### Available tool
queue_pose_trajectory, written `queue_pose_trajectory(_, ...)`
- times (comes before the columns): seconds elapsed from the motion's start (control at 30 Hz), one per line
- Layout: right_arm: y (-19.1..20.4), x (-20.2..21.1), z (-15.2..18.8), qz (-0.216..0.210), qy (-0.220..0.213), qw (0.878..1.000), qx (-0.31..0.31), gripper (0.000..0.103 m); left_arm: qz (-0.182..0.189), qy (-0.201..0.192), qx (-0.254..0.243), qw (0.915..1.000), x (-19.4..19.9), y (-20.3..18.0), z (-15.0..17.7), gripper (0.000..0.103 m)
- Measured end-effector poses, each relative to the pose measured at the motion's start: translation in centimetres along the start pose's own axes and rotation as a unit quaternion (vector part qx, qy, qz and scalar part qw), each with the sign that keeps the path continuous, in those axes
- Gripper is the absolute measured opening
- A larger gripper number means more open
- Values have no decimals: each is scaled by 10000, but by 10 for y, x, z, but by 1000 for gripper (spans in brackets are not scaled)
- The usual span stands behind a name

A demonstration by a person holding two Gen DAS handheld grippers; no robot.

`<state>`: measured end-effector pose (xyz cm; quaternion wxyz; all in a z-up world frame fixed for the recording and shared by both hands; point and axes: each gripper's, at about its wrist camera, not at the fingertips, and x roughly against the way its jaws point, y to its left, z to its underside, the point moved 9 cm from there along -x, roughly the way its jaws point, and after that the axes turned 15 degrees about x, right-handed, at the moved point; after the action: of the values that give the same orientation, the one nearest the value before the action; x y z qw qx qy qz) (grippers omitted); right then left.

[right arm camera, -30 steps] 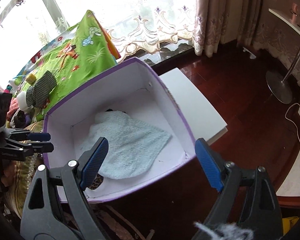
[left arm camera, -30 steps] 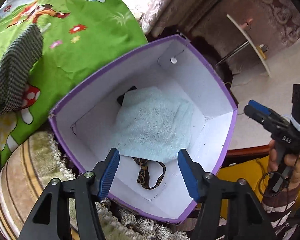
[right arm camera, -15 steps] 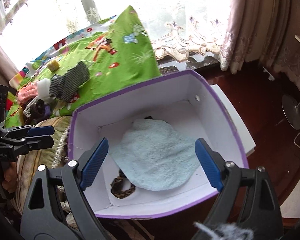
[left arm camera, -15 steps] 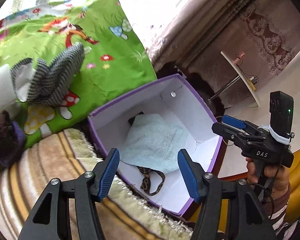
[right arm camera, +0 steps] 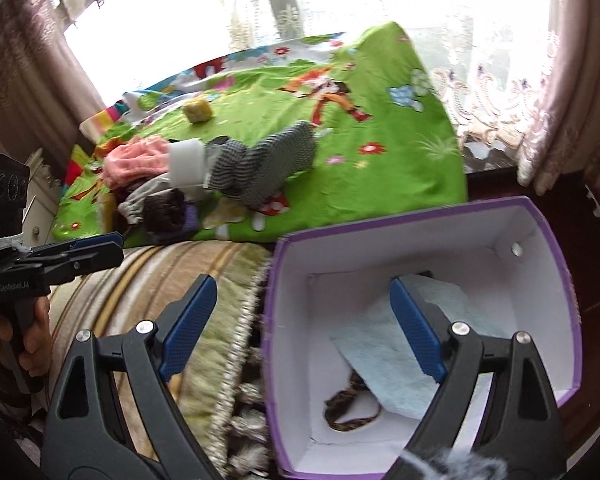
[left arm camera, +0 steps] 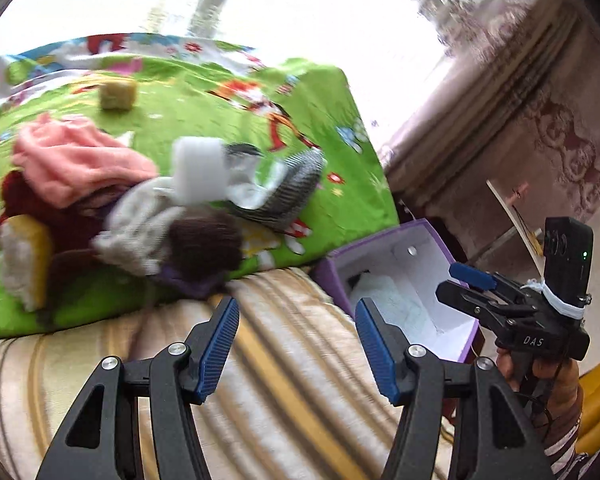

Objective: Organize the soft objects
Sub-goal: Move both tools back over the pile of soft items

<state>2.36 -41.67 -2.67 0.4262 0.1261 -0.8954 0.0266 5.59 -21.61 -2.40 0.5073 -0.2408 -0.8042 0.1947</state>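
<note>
Above the striped blanket point(left arm camera: 284, 380), left gripper point(left arm camera: 296, 344) (jaws apart), level.

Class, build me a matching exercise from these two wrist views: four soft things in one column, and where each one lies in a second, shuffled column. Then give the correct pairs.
Things
1. light blue towel
2. leopard-print band
3. yellow sponge cube
4. pink cloth

Places
A. alone on the green blanket, far from the pile
B. on the box floor, partly under the towel
C. spread across the floor of the purple box
D. on top of the pile, beside the white foam block

Pairs: 1-C, 2-B, 3-A, 4-D
</note>
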Motion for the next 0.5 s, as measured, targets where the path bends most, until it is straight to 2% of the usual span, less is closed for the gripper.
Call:
queue_pose_trajectory(0.23, 37, -22, -22, -357, 63, 9991, 218, 90, -274, -535, 689, 9958, 43, 74, -19, 61)
queue_pose_trajectory(0.5, 78, -46, -49, -558, 167, 9963, 629, 90, -688, -758, 1624, 9814, 60, 153, -44, 61)
